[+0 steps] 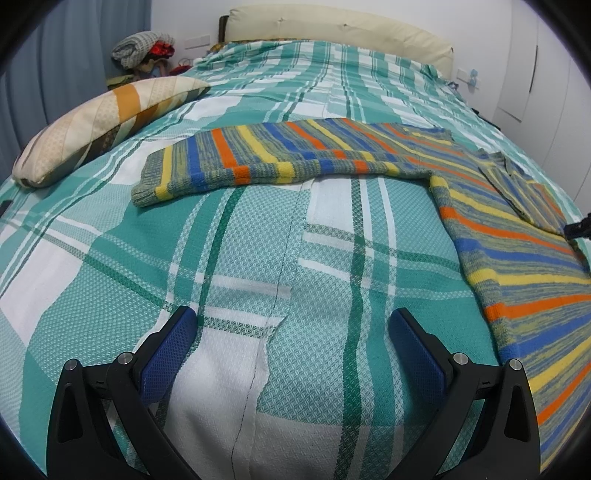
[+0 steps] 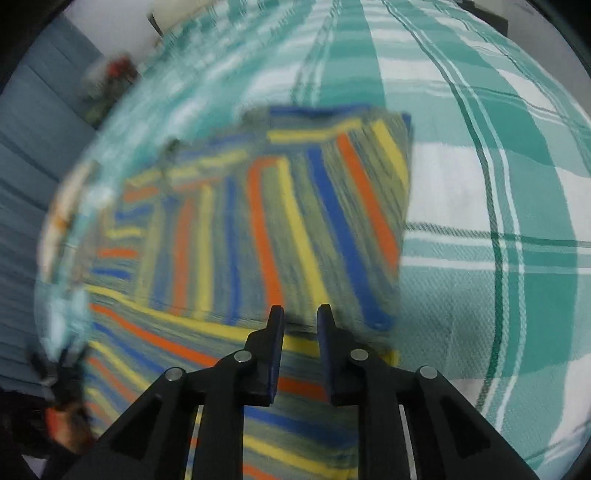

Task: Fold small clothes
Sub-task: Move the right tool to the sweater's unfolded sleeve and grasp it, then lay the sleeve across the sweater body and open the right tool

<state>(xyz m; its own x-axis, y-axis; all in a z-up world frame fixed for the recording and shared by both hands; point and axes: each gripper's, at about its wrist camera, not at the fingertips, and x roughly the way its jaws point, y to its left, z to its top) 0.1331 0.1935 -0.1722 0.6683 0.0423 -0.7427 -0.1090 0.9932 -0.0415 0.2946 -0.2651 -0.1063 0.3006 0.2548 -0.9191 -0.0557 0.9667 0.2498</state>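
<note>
While it lies spread on the bed, the small knitted sweater (image 1: 498, 236) striped in orange, yellow, blue and grey-green has one sleeve (image 1: 236, 162) stretched flat to the left in the left wrist view, its ribbed cuff nearest the pillow side. In the right wrist view the same sweater (image 2: 258, 229) fills the middle of a blurred picture, with a part folded over onto the body so that its stripes run across those beneath. The right tool (image 2: 301, 314) hangs just over the sweater near that folded part's lower edge, its jaws standing narrow with a small gap and nothing gripped between them; whether the tips touch the knit cannot be told. The left tool (image 1: 293, 325) hovers over bare bedcover to the left of the sweater's body, its blue-padded jaws spread wide and empty. Under everything is the teal, green and white checked woven bedcover (image 1: 258, 258). A cream and orange striped pillow (image 1: 103, 122) rests at the bed's left edge, well apart from the sleeve, and a cream padded headboard (image 1: 332, 29) stands at the far end.
</note>
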